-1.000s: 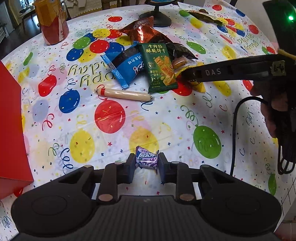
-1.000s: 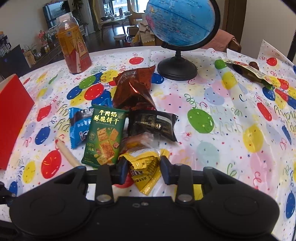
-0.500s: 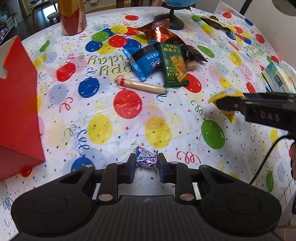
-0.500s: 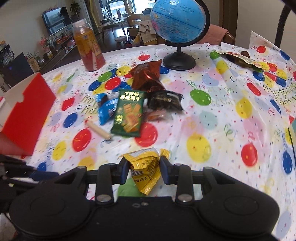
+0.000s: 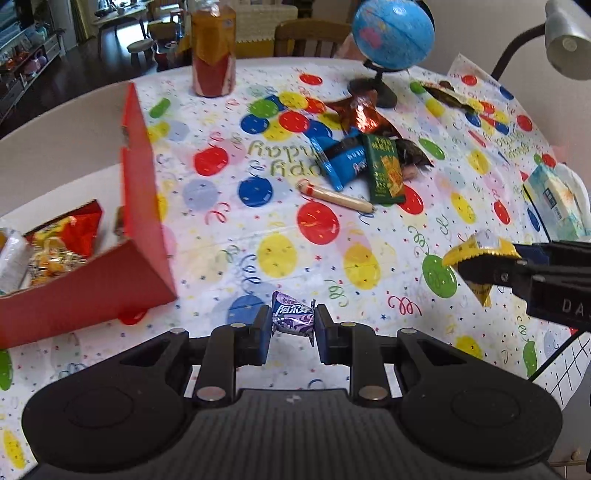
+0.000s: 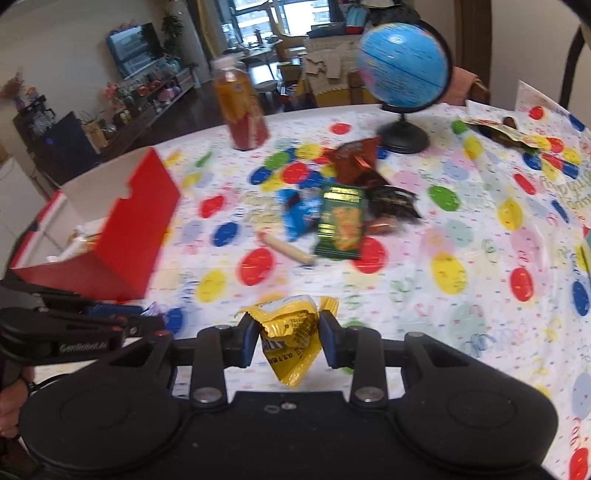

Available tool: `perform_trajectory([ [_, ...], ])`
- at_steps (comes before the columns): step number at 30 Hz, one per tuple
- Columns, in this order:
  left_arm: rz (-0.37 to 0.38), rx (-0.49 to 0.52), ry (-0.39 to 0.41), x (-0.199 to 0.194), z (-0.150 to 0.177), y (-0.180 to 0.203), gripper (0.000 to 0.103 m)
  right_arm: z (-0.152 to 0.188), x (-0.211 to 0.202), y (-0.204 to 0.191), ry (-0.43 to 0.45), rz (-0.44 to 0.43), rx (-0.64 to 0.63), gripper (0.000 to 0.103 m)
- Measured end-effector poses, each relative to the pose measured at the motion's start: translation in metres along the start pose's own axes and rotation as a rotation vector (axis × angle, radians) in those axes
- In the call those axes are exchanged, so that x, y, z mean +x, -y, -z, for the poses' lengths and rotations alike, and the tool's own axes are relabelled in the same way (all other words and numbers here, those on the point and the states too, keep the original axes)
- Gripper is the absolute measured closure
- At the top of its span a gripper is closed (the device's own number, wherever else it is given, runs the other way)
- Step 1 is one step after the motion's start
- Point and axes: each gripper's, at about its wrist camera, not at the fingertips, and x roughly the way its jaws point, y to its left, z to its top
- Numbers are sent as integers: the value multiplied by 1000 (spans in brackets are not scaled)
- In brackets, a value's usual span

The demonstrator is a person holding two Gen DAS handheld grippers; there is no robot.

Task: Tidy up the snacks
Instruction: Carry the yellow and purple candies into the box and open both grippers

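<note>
Carrying one snack in each hand, we had the left gripper clamped on a small purple candy and the right gripper clamped on a crumpled yellow packet, both held clear above the worktop. We judged both were bound for the red box, which stood open at the left with a few packets already inside, so the grips stayed firm for the carry. The remaining snacks lay heaped near the globe: a blue pack, a green cracker pack with Chinese lettering, a dark pack, a foil bag and a sausage stick just beside them. The cloth read "Happy Birthday" upside down. The candy's Chinese print was too small for us to read; the right gripper's arm showed "DA".
</note>
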Motion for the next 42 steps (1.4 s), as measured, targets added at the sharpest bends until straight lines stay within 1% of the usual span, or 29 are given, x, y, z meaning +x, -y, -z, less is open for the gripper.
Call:
perform_trajectory([
  [3, -15, -2, 32, -18, 0, -13, 79, -4, -7, -21, 11, -12, -24, 70],
  [12, -33, -53, 126, -69, -6, -60, 79, -25, -19, -84, 59, -48, -97, 70],
  [22, -53, -98, 212, -110, -11, -113, 79, -49, -16, -156, 104, -77, -187, 70],
  [31, -75, -135, 265, -135, -17, -161, 79, -70, -4, -208, 116, -105, -229, 70],
  [37, -99, -157, 273, -139, -24, -193, 79, -86, 13, -236, 113, -118, -231, 70],
  [42, -122, -180, 267, -136, -32, -219, 79, -97, 32, -255, 117, -109, -246, 70],
])
